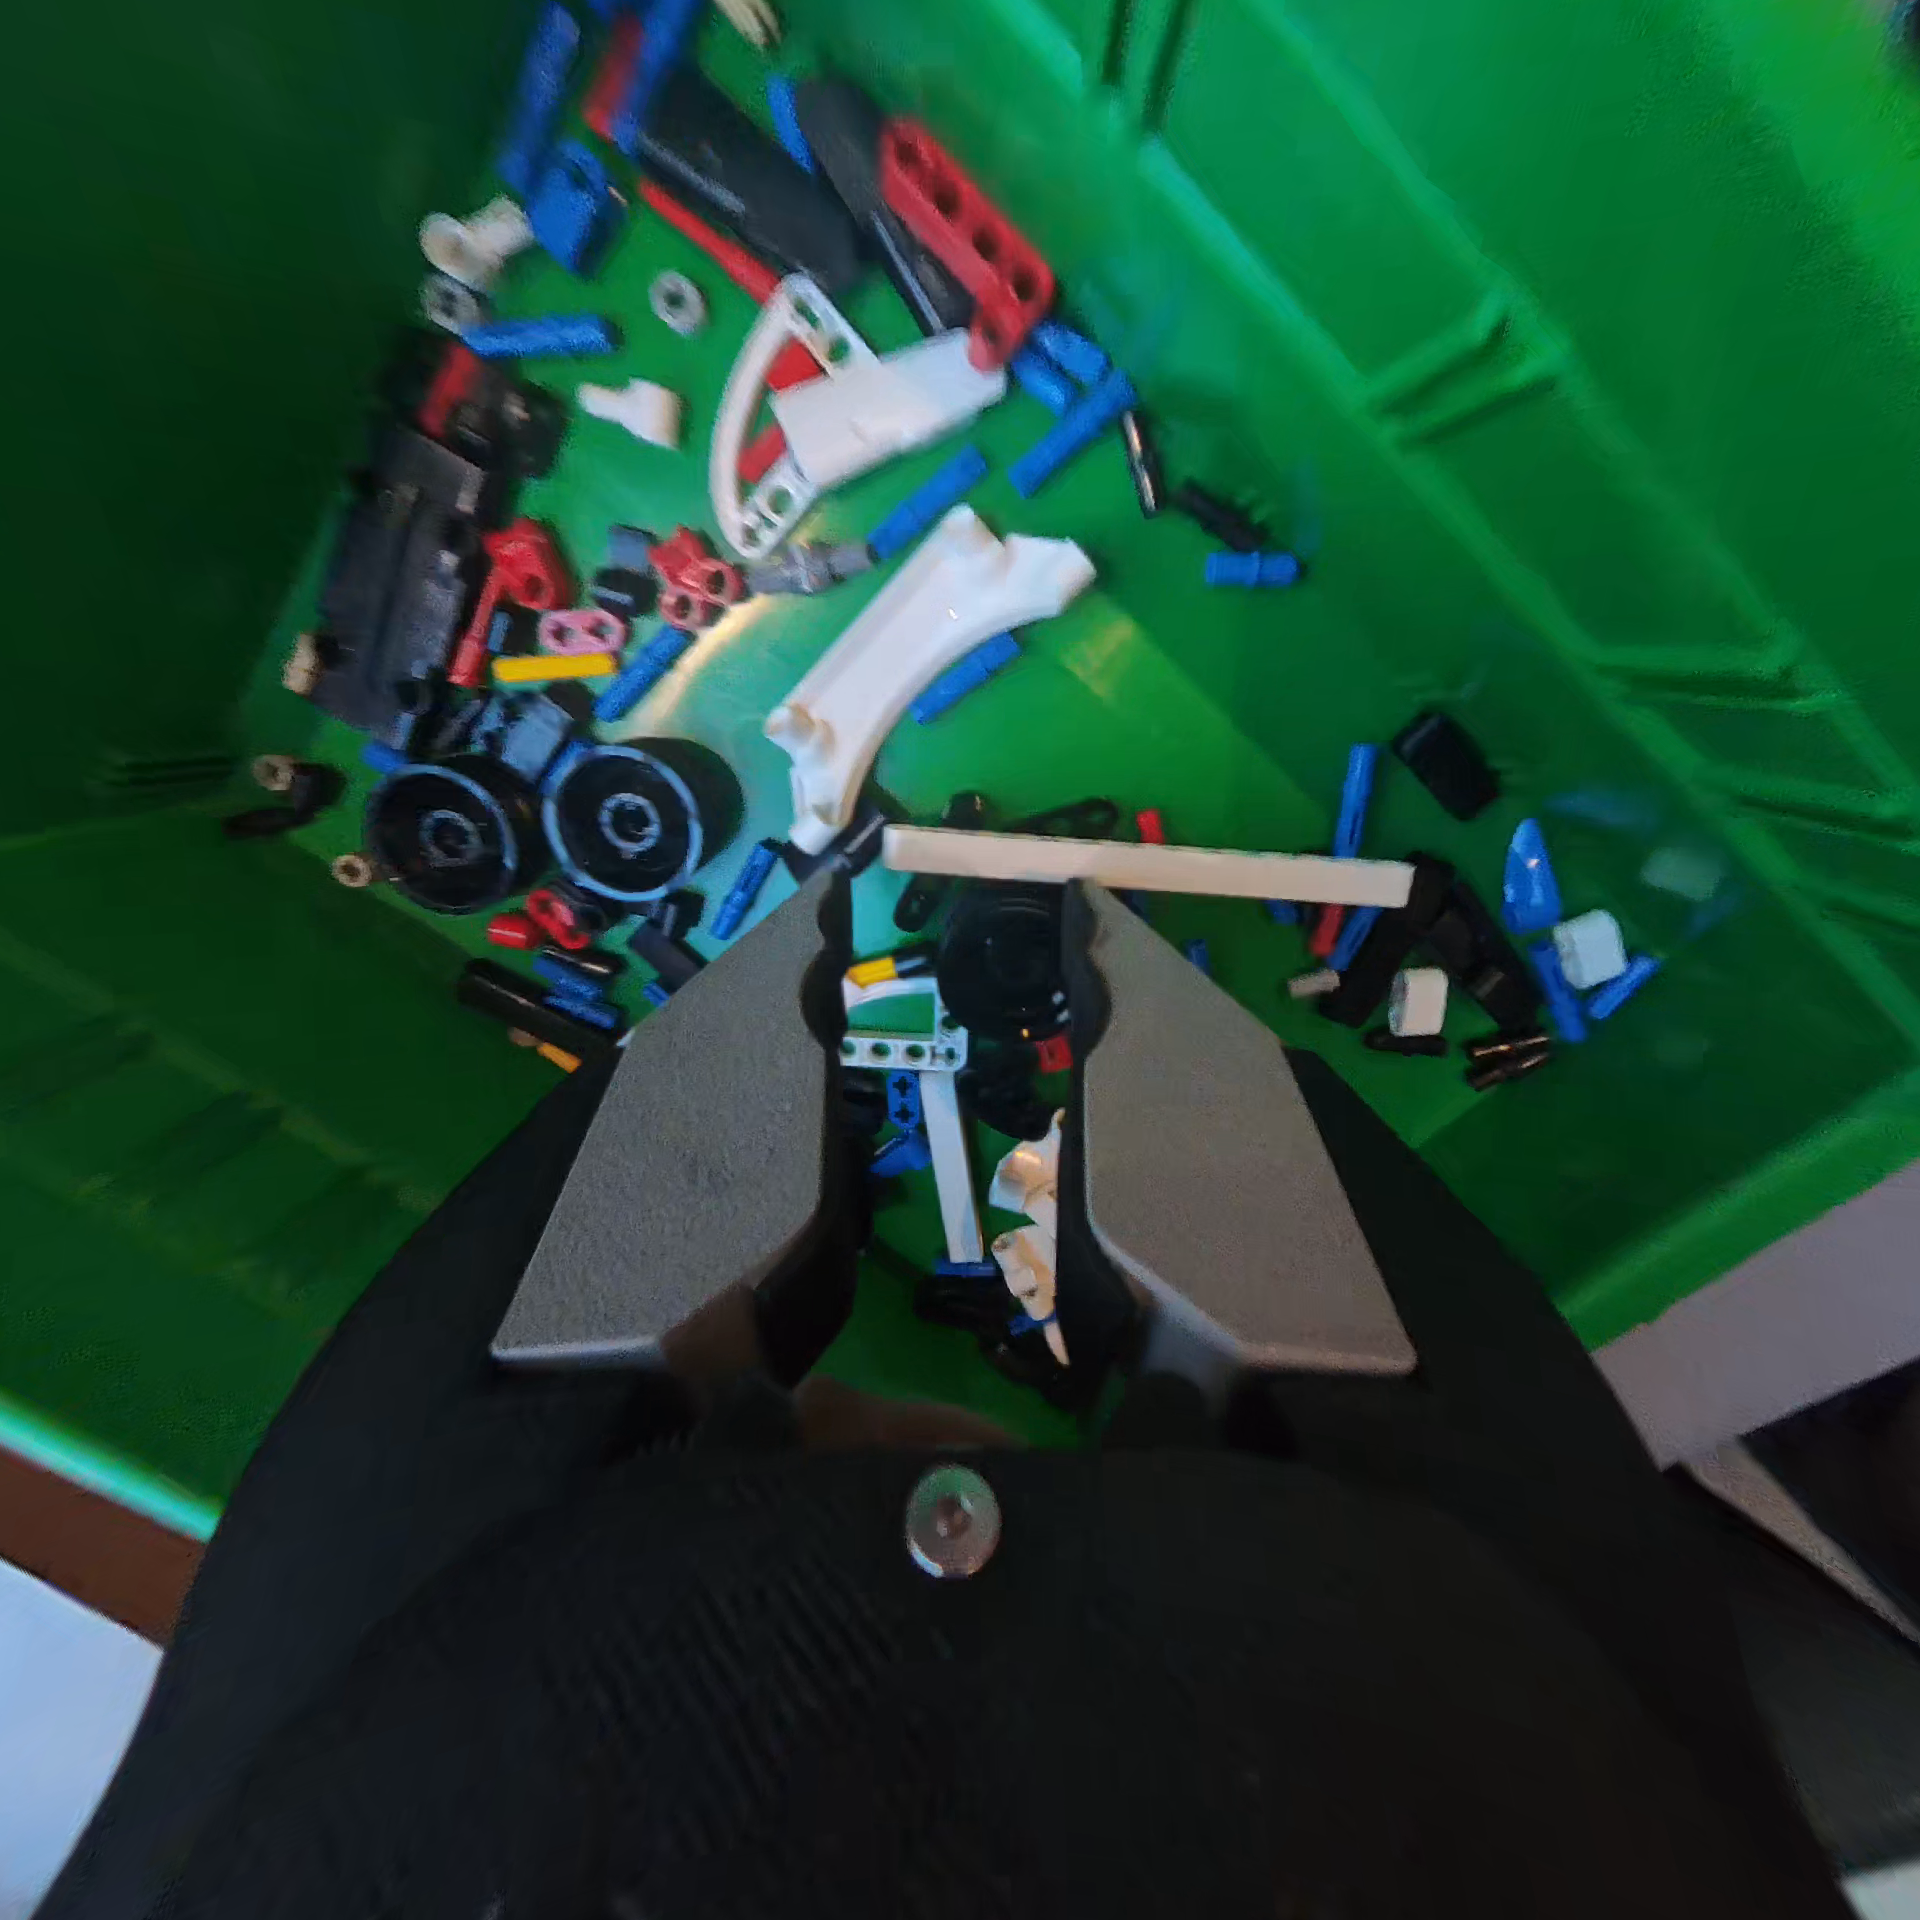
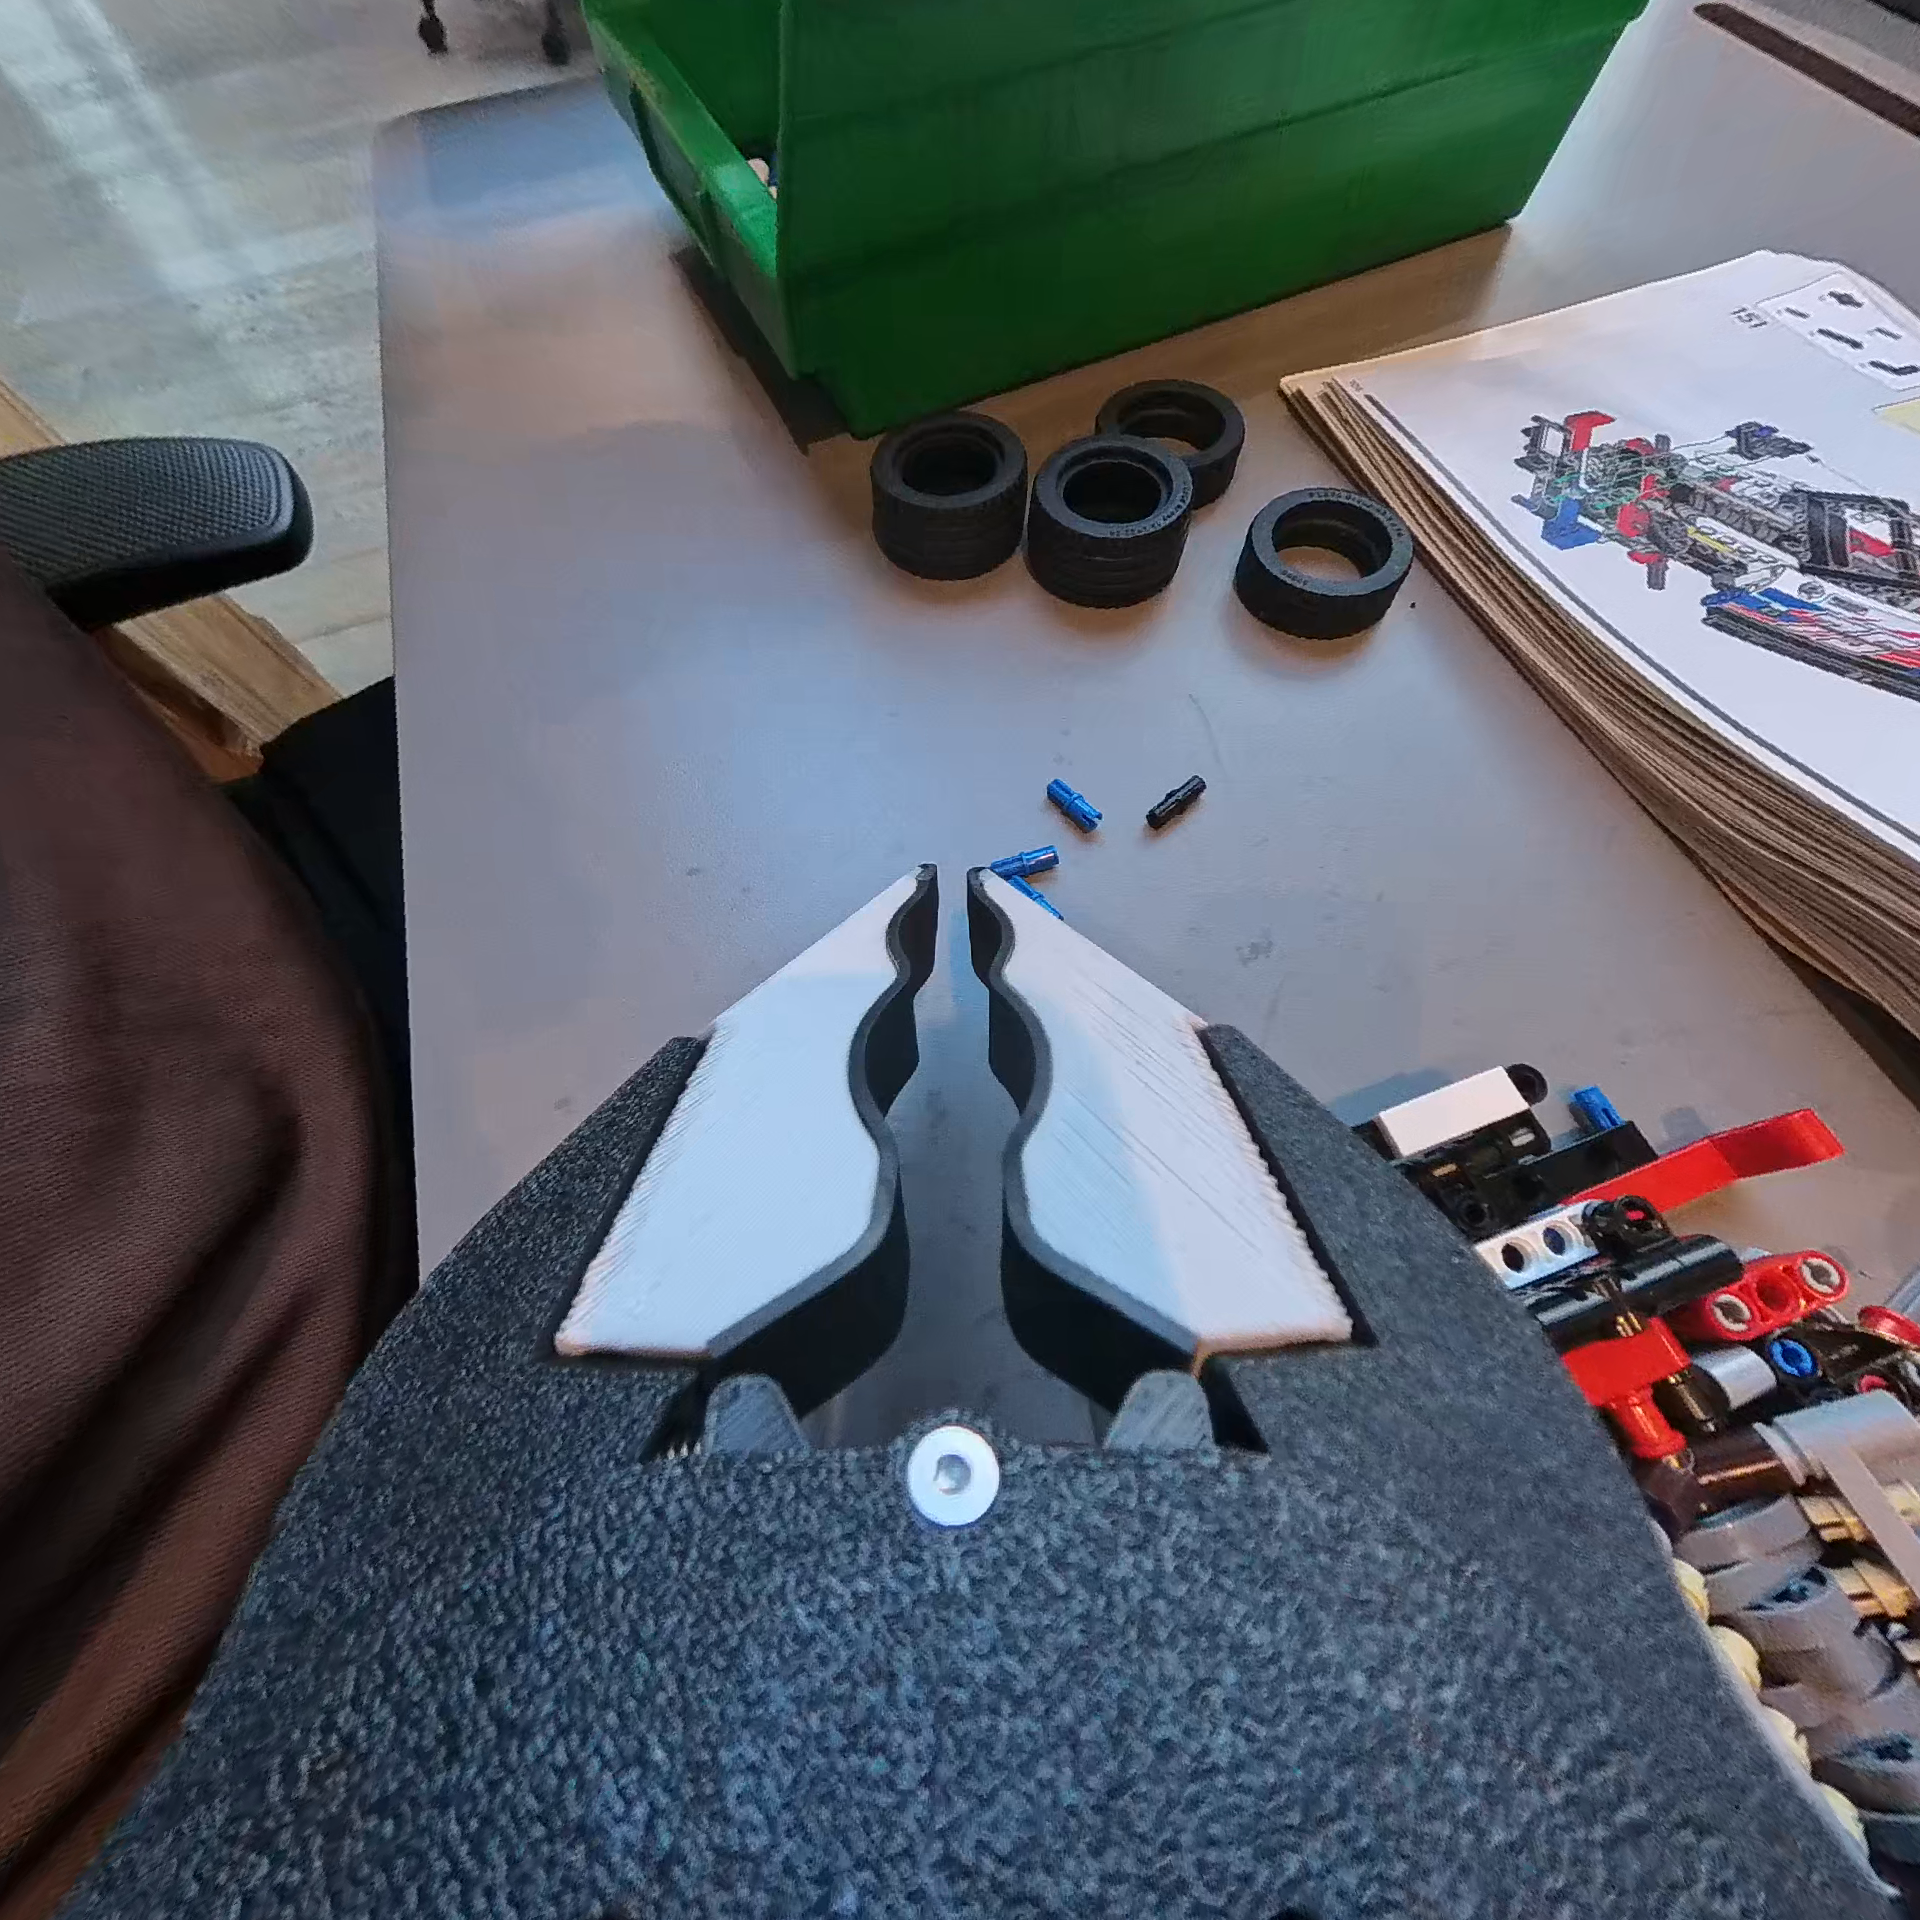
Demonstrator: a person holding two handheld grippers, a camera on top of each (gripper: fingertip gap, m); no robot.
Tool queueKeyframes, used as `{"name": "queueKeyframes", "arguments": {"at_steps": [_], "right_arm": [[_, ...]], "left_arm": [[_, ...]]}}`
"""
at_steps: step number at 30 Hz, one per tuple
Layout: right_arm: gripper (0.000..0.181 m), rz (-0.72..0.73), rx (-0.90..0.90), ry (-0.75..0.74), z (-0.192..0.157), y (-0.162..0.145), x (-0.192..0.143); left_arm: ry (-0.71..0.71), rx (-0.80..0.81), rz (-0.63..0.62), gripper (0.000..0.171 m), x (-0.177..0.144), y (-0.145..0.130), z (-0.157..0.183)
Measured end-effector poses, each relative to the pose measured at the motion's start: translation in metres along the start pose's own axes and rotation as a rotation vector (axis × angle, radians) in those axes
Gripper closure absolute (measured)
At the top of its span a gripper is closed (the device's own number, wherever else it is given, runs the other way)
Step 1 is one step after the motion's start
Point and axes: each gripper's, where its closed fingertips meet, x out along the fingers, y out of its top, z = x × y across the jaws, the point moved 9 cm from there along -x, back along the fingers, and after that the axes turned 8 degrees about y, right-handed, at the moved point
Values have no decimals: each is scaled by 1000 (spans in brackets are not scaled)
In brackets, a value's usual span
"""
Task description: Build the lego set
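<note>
In the left wrist view my left gripper (image 1: 956,883) reaches down into a green bin (image 1: 1455,364) of loose Lego pieces, jaws apart with nothing between them. A long white beam (image 1: 1143,868) lies across just past its tips; I cannot tell if they touch. A black wheel hub (image 1: 997,966) sits between the fingers below. Two black wheels (image 1: 540,826) and a curved white panel (image 1: 904,655) lie further in. In the right wrist view my right gripper (image 2: 951,883) is shut and empty, low over the grey table (image 2: 623,727). A blue pin (image 2: 1023,860) lies by its right tip.
Another blue pin (image 2: 1070,805) and a black pin (image 2: 1174,800) lie ahead. Several black tyres (image 2: 1107,520) sit before the green bin (image 2: 1039,208). An instruction booklet (image 2: 1662,520) is at the right, the partly built model (image 2: 1662,1268) at lower right. A chair armrest (image 2: 156,520) and brown clothing are at the left. Some 30 cm of space lies between my two pairs of fingers. The blue pin (image 2: 1023,860) is closer to my right gripper, around 4 cm from its tips; the left tips are 25 cm off.
</note>
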Motion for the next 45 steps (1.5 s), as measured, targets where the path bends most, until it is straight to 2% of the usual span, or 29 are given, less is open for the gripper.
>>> {"name": "queueKeyframes", "arguments": {"at_steps": [2,3,5,6,9,11,14,20,24,29,38,41,45], "right_arm": [[176,3,2,2,0,0,0],[176,4,1,2,0,0,0],[176,5,-1,1,0,0,-1],[176,5,-4,0,-1,0,-1],[176,4,-13,-5,-1,0,-1],[176,1,-21,-5,-2,0,0],[176,-5,-33,-3,-4,0,0],[176,-12,-35,4,-4,0,1],[176,-1,-29,4,-3,0,0],[176,3,-34,0,-4,0,-1],[176,-4,-37,-2,-4,0,0],[176,-6,-32,0,-4,0,0],[176,-5,-22,4,-3,0,0]], "left_arm": [[-38,34,-12,137,7,2,10],[-113,47,34,137,5,8,18],[-333,67,246,139,-17,23,34],[-354,25,322,146,-28,29,31],[-176,-118,398,141,-49,36,2],[-66,-131,370,140,-55,29,-12],[-11,-172,332,137,-63,15,-25],[-5,-223,327,137,-66,3,-33],[-34,-220,398,138,-76,9,-28],[71,-247,466,138,-93,17,-38],[-3,-250,539,138,-106,21,-28],[39,-234,557,138,-113,22,-27],[25,-229,575,138,-119,24,-27]]}}
